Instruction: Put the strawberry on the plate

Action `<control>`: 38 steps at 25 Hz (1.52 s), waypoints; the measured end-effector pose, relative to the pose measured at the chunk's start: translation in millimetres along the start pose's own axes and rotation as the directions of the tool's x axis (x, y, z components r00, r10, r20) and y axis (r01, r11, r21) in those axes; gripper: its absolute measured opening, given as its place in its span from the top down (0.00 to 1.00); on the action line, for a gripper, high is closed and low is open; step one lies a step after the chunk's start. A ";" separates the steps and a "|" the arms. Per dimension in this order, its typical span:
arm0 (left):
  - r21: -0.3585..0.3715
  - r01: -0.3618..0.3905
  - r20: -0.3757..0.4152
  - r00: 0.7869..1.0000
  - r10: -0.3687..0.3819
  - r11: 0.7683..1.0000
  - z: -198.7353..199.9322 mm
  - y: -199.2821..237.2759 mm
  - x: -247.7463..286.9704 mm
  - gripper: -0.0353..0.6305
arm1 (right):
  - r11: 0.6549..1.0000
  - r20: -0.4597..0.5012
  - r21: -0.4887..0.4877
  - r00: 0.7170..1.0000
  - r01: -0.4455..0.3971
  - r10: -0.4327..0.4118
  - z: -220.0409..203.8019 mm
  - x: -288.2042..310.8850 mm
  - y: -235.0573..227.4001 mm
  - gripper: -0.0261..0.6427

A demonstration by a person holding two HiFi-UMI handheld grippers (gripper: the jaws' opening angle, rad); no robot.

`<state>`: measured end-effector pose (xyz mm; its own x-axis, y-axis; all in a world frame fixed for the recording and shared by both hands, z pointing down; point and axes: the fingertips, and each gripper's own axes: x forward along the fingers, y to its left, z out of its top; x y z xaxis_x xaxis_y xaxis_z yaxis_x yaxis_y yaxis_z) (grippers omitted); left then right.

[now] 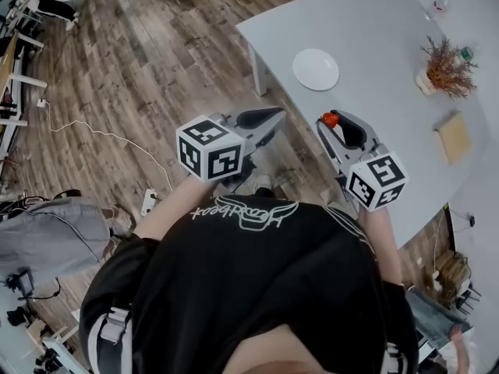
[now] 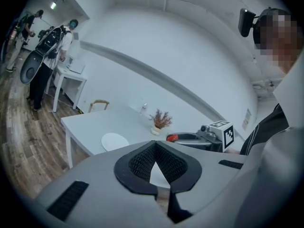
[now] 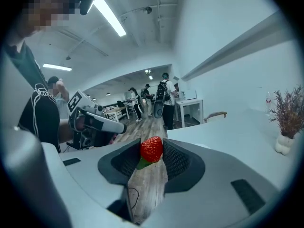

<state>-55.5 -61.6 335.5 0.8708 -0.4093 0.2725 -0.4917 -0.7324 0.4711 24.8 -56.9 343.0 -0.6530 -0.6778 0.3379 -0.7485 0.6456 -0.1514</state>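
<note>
We hold the right tongs [image 1: 331, 123] closed on the strawberry [image 1: 330, 119]. In the right gripper view its two black ribbed pads [image 3: 176, 158] pinch the fruit [image 3: 151, 149] from both sides. The berry is red, rounded and pitted with seeds, and a green leaf hangs below it. It sits at the tong tips, in the air by the near edge of the table [image 1: 374, 45], well apart from the plate [image 1: 316, 69].

The plate is round, flat, white and smooth. It lies bare on the pale, matte table top, which has a rounded corner.

The left tongs [image 1: 274, 119] hover over the floor [image 1: 140, 68], beside the table. In the left gripper view their tips [image 2: 155, 144] are pressed together with nothing between them; only a narrow wedge-shaped gap shows behind the point of contact. Both tongs have grey, smooth shells.

At the far side of the table stands a dried, brushy sprig [image 1: 446, 68] in a small pale vase [image 1: 425, 82], and nearer lies a flat tan slab [image 1: 454, 137]. The floor is of brown wood-grain planks, with a thin white cable [image 1: 93, 131] trailing across it.
</note>
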 end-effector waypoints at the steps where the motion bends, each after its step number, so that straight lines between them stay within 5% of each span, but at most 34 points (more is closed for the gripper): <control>1: 0.003 0.005 -0.007 1.000 -0.005 1.000 3.8 6.6 2.3 0.94 | 1.000 0.003 0.001 1.000 0.006 -0.006 4.0 6.6 -4.3 0.77; 18: -0.001 0.049 -0.038 0.998 -0.049 0.999 35.8 45.2 68.9 0.94 | 0.999 0.009 0.035 0.999 0.038 -0.038 21.5 38.0 -75.7 0.77; 38: -0.096 -0.062 -0.092 0.994 0.053 0.993 24.0 103.6 120.0 0.94 | 0.999 -0.039 0.004 0.999 -0.036 0.036 7.4 100.2 -145.4 0.77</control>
<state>-1.8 -199.6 396.9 0.8390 -0.3963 0.3730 -0.5432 -0.6498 0.5317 67.3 -221.4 392.0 -0.6745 -0.6398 0.3684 -0.7251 0.6681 -0.1672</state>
